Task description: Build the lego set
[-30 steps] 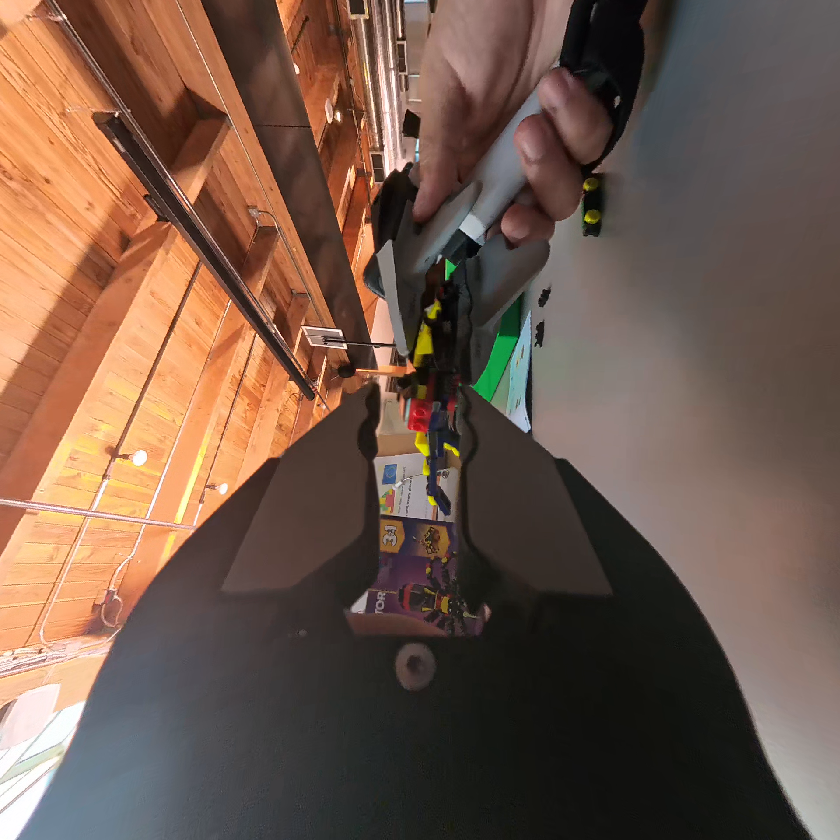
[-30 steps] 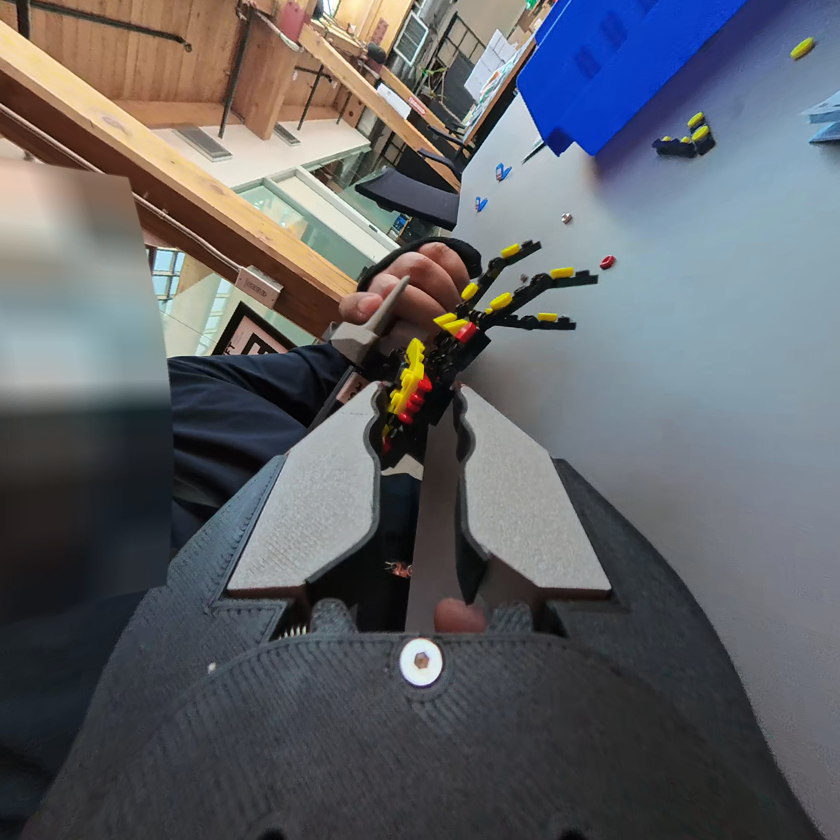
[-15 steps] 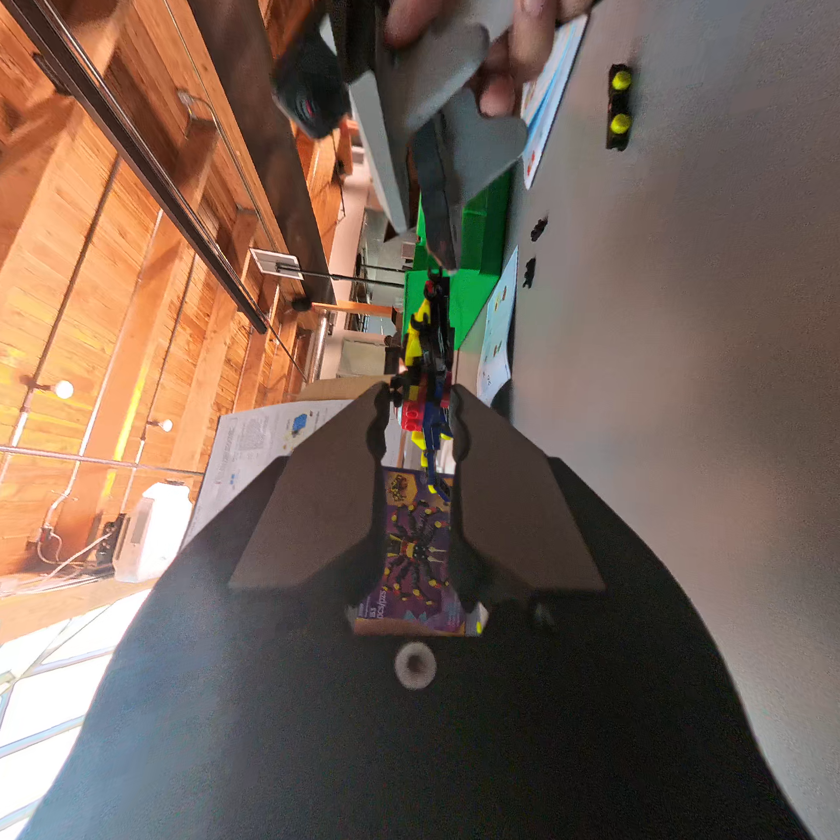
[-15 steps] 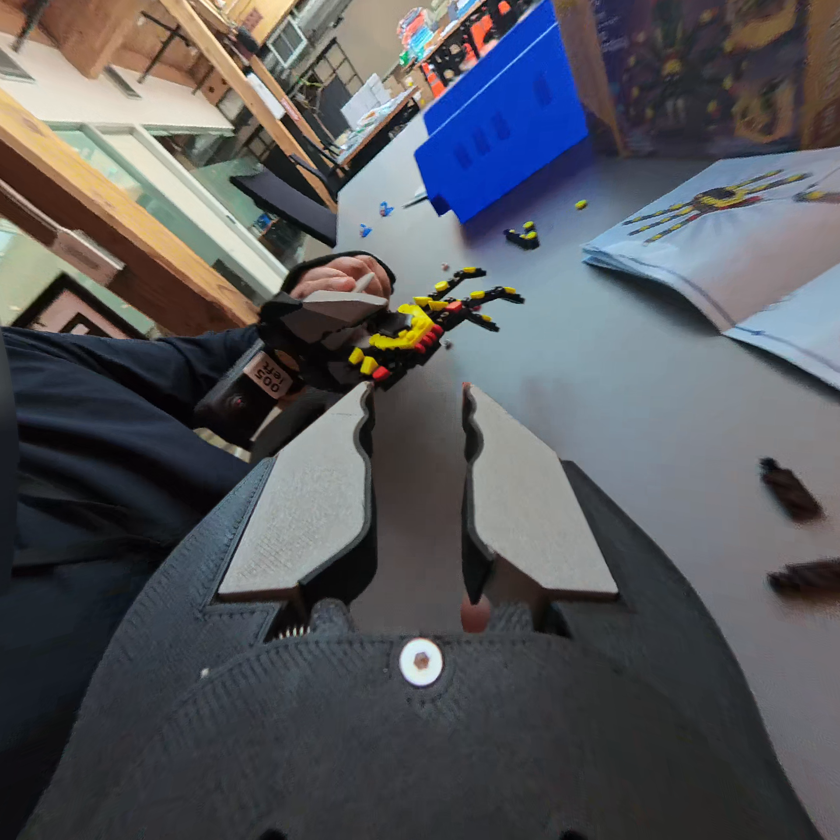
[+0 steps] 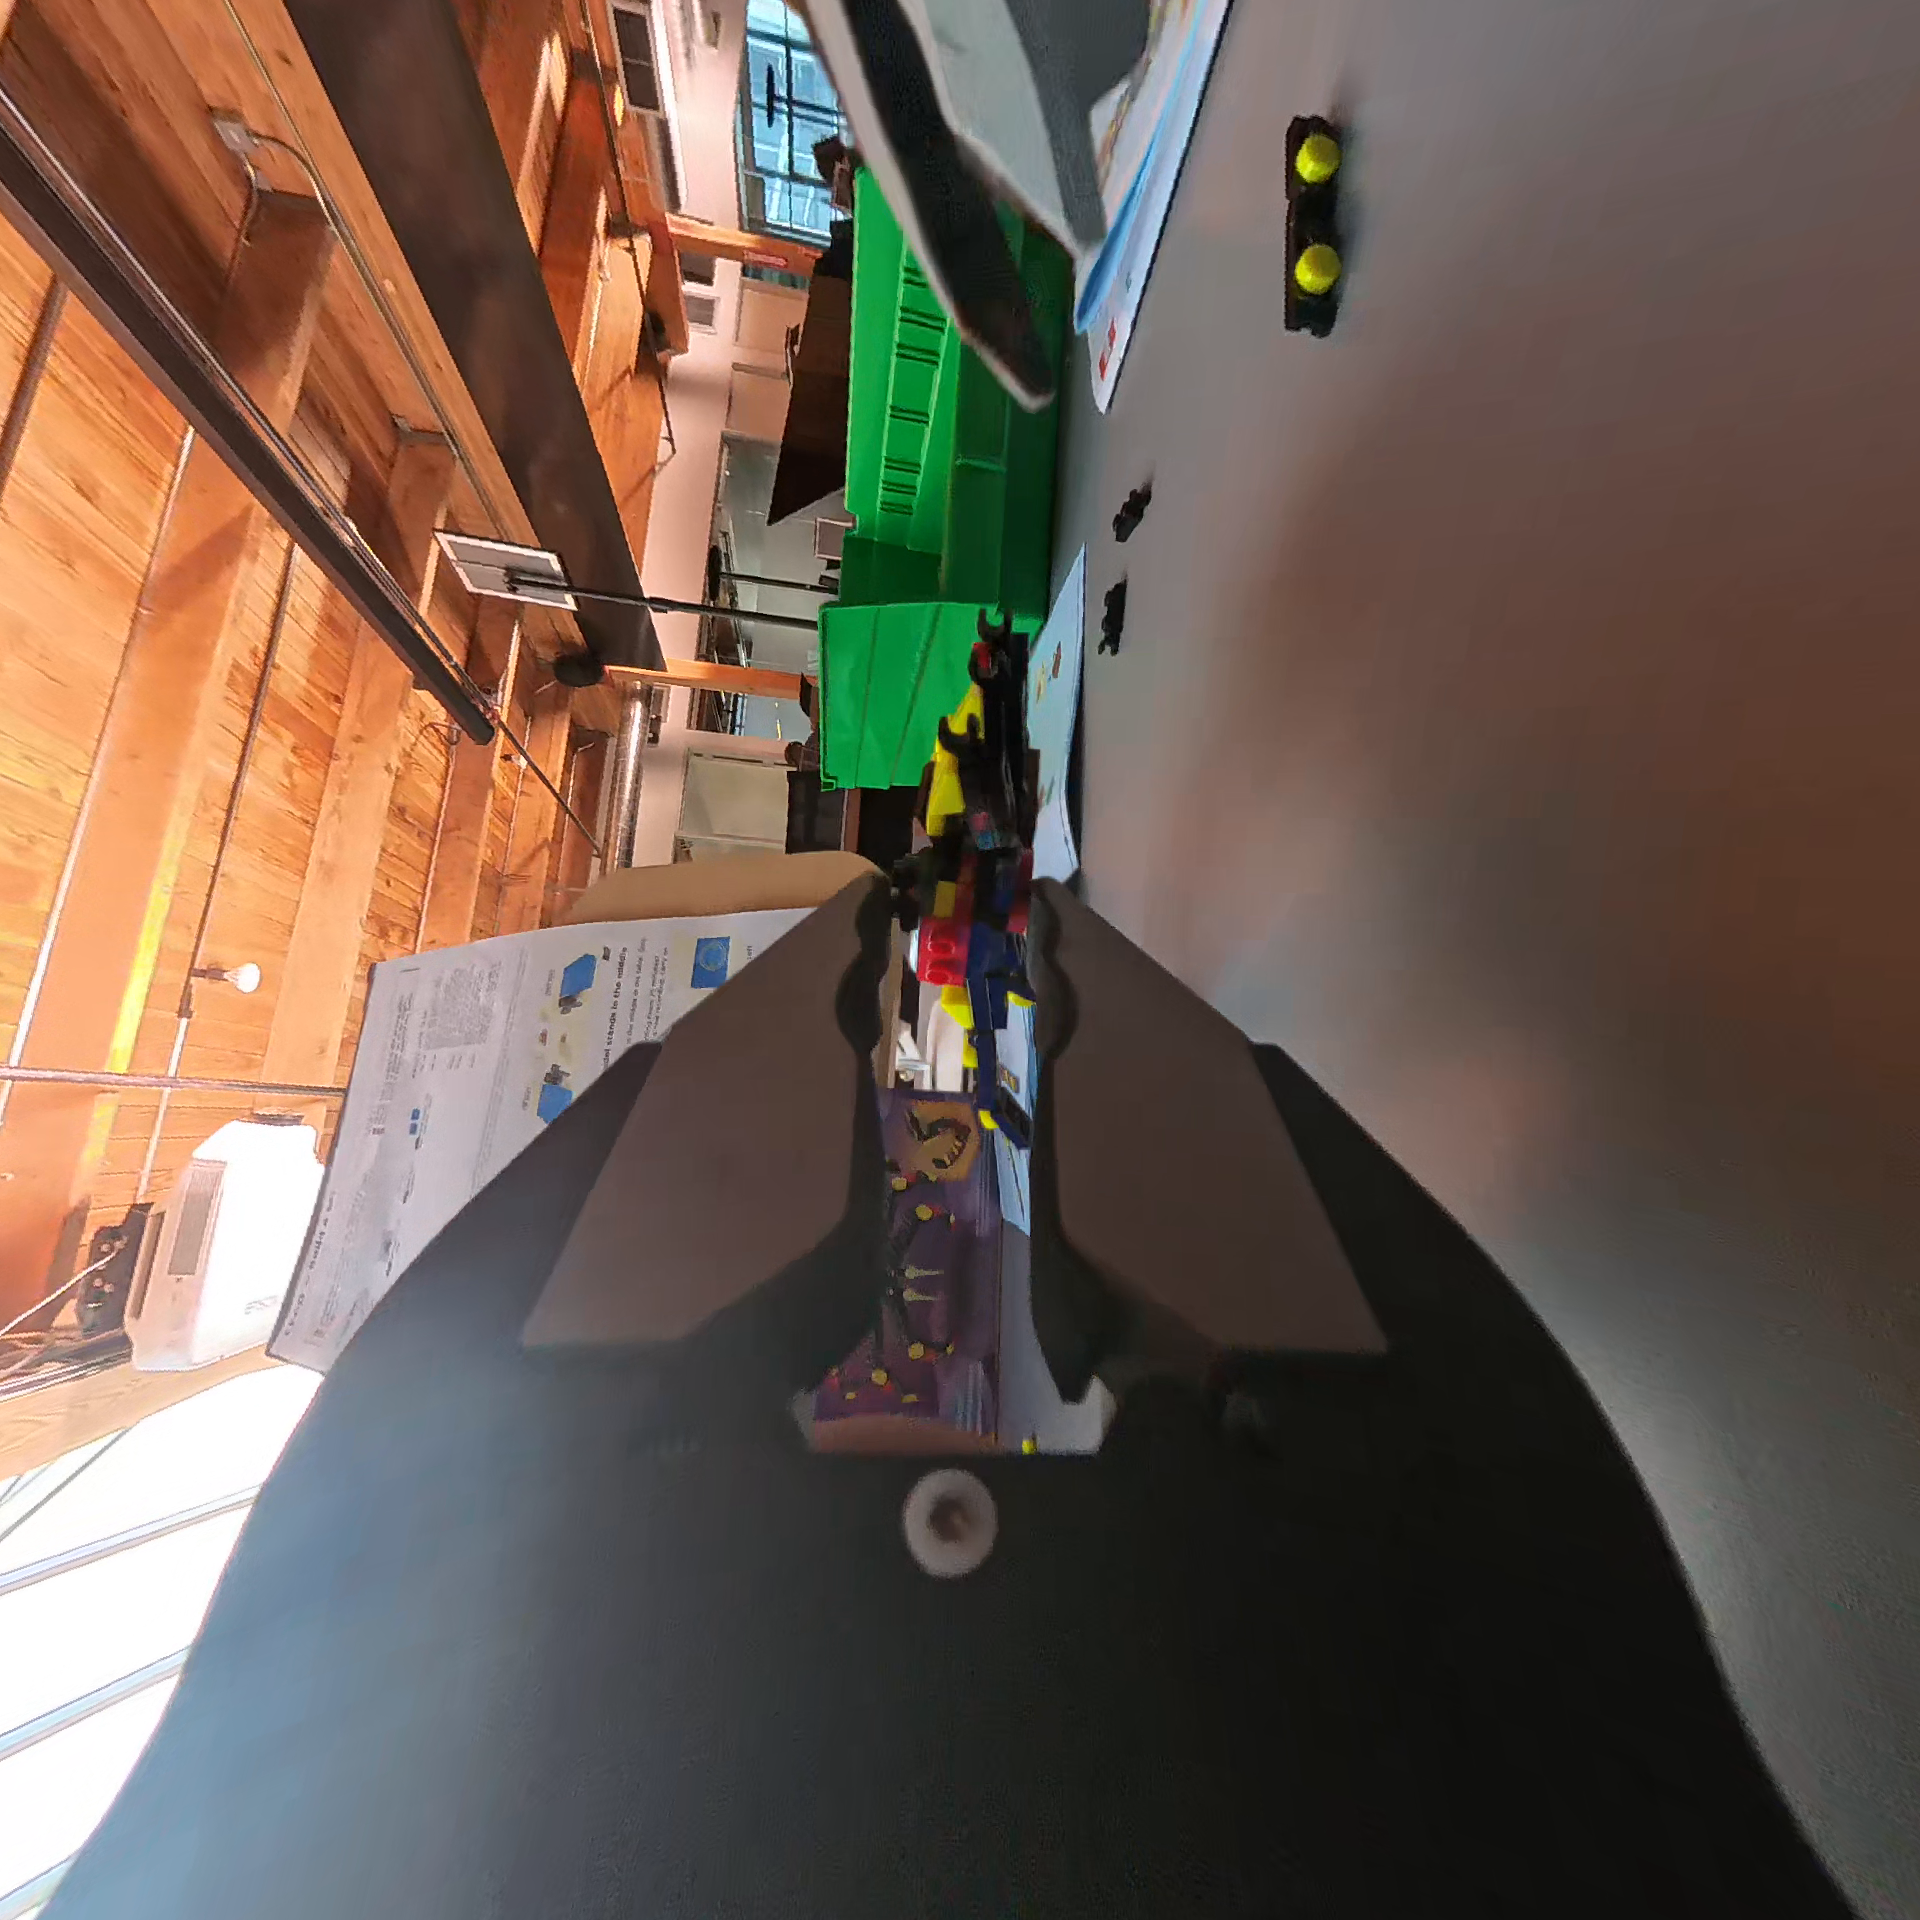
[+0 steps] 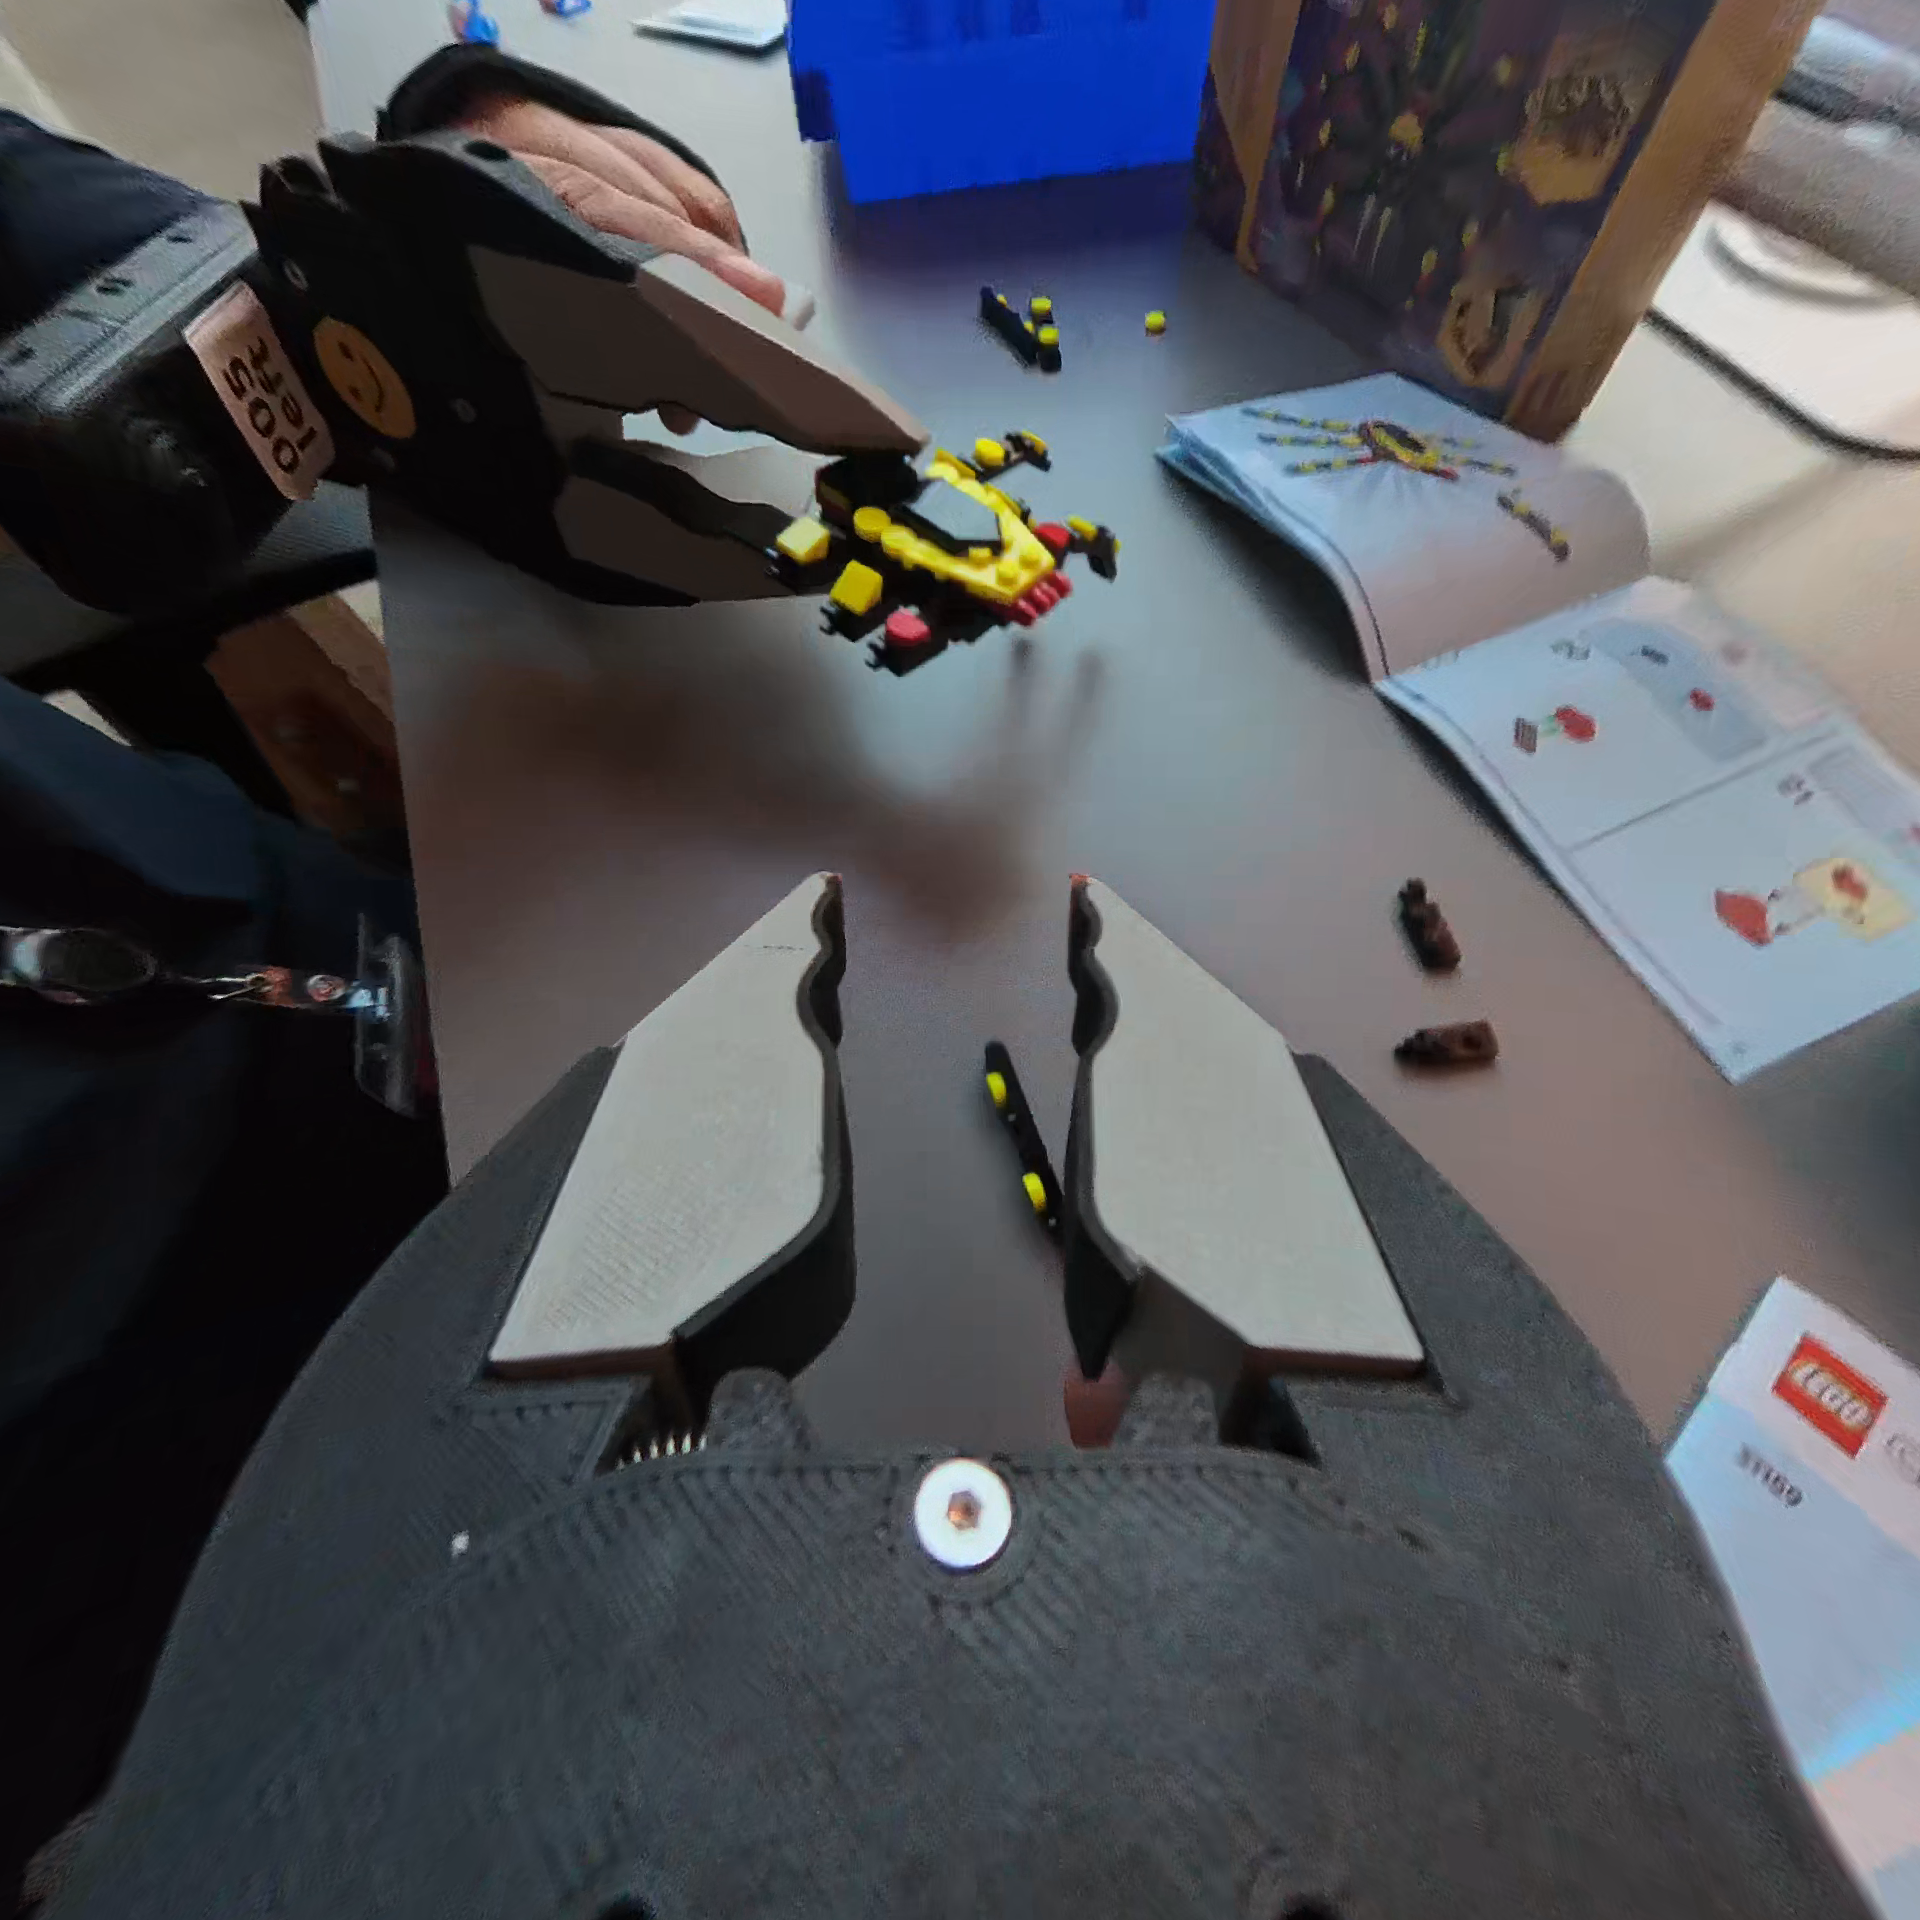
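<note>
Left tongs [image 6: 831,520] clamp the part-built spider body [image 6: 945,545]; right tongs [image 6: 954,914] gape empty over a loose leg [image 6: 1021,1138] (more pieces unattached on the worktop [image 6: 1195,831]).

- Lego spider model [image 6: 940,540]: black body, yellow plates, red studs; blue bricks show in the left wrist view.
- Loose leg piece [image 6: 1021,1138]: black with yellow studs.
- Two small loose pieces [image 6: 1429,925]: dark brown.
- Bin [image 6: 987,94]: blue.
- Second bin [image 5: 935,499]: green.
- Lego box [image 6: 1455,177]: purple with yellow spots.
- Instruction booklet [image 6: 1662,769]: pale blue pages.
- Table [image 6: 675,779]: dark grey.
- Right hand-held gripper [image 6: 954,894]: black with grey fingers.
</note>
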